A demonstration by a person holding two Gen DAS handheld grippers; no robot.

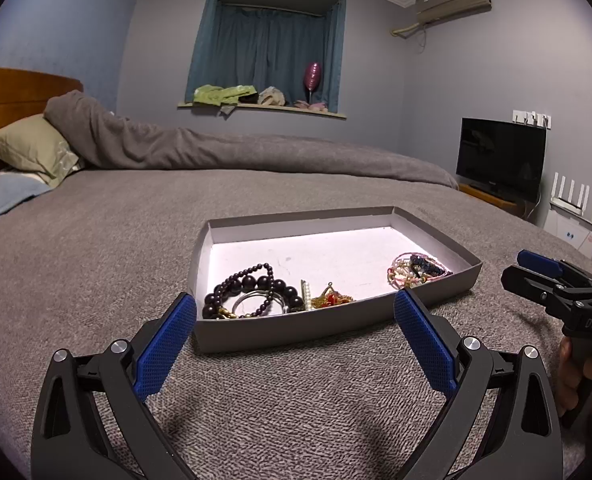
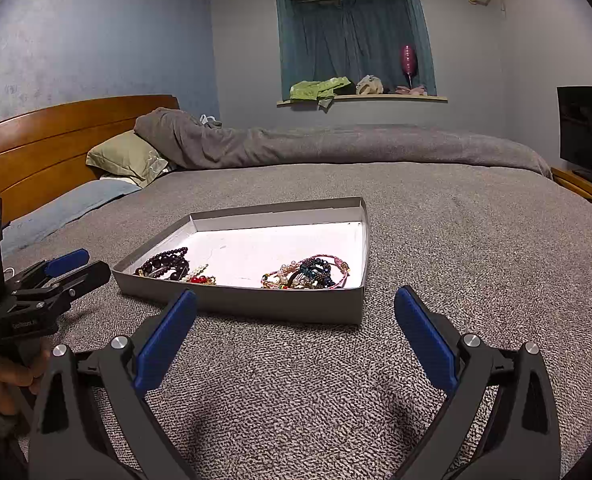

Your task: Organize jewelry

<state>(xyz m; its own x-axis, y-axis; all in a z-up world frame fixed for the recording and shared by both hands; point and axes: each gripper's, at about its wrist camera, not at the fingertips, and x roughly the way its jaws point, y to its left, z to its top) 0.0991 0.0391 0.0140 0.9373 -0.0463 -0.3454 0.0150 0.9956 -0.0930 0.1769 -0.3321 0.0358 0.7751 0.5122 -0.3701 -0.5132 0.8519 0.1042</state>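
Observation:
A shallow grey cardboard tray (image 1: 280, 330) with a white floor lies on the bed; it also shows in the right wrist view (image 2: 280, 304). In it lie dark bead bracelets (image 1: 252, 286) at the near left, a gold and red piece with a pearl strip (image 1: 328, 300) beside them, and a pink and blue bracelet heap (image 1: 416, 268) at the right. The same beads (image 2: 164, 264) and heap (image 2: 312, 272) show from the right. My left gripper (image 1: 296, 312) is open and empty just before the tray. My right gripper (image 2: 296, 308) is open and empty, also near the tray's front wall.
The bed has a grey knit cover (image 1: 96, 264), a rolled grey duvet (image 1: 216, 148) and pillows (image 1: 32, 148) by a wooden headboard (image 2: 56, 140). A TV (image 1: 500, 158) stands at the right. The right gripper (image 1: 544, 276) shows beside the tray.

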